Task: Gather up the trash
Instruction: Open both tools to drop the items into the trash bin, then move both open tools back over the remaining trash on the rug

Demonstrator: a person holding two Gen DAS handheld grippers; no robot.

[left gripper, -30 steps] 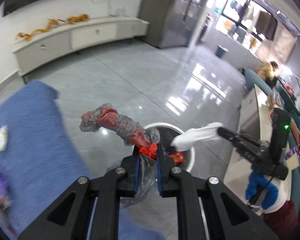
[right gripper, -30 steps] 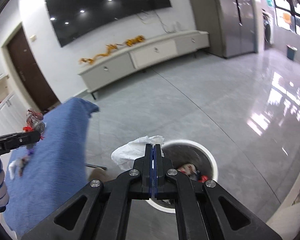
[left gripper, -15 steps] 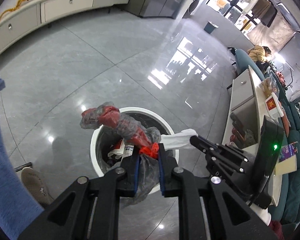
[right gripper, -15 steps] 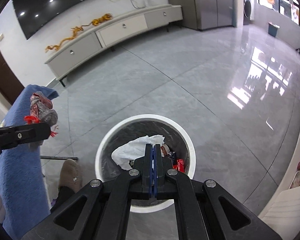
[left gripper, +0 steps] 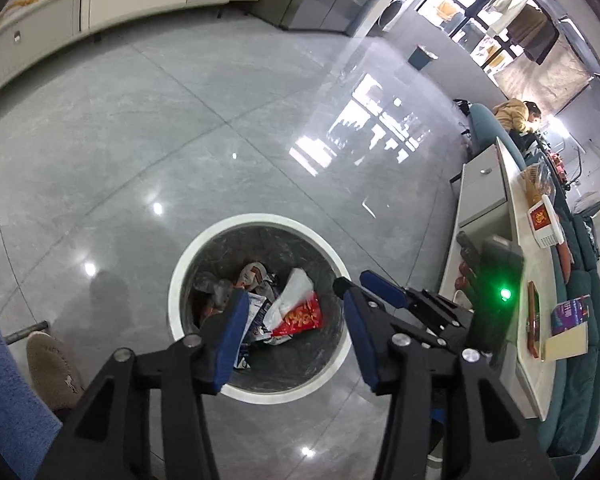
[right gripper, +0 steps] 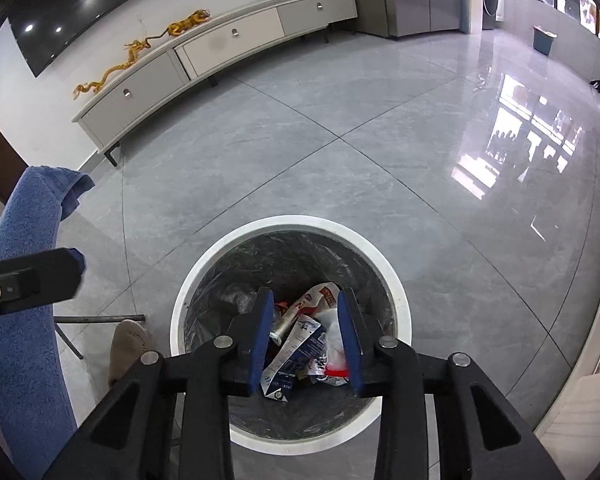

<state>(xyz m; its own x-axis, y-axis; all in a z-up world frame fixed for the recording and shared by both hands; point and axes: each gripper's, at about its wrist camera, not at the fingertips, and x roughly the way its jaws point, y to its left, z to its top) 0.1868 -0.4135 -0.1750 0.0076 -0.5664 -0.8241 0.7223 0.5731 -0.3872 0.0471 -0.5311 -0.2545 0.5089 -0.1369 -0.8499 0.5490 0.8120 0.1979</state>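
Step in hand: drop into bin, looks just done on both sides. Left gripper point(left gripper: 292, 312) hangs over the white-rimmed trash bin point(left gripper: 256, 222) on the grey floor, jaws have just been opening, now fairly wide, nothing btwn them. Right gripper point(right gripper: 304, 320) also above the bin, pointing steeply down, jaws have just been opening too, moderate gap, no item pinched; only bin contents show through the gap. Task's thing: trash pile point(left gripper: 276, 312) lies at the bin bottom inside the dark liner, incl. a white crumpled bag, red printed wrapper point(left gripper: 300, 316) and a blue/white carton point(right gripper: 296, 360). In right view the left gripper's finger point(right gripper: 28, 280) shows at left edge, beside blue cloth point(right gripper: 24, 216). A slipper point(right gripper: 126, 346) sits just beside the bin rim. Next, prob: lift both grippers clear of the rim w/o snagging the liner, go back for more trash; whether any remains can't tell from here.
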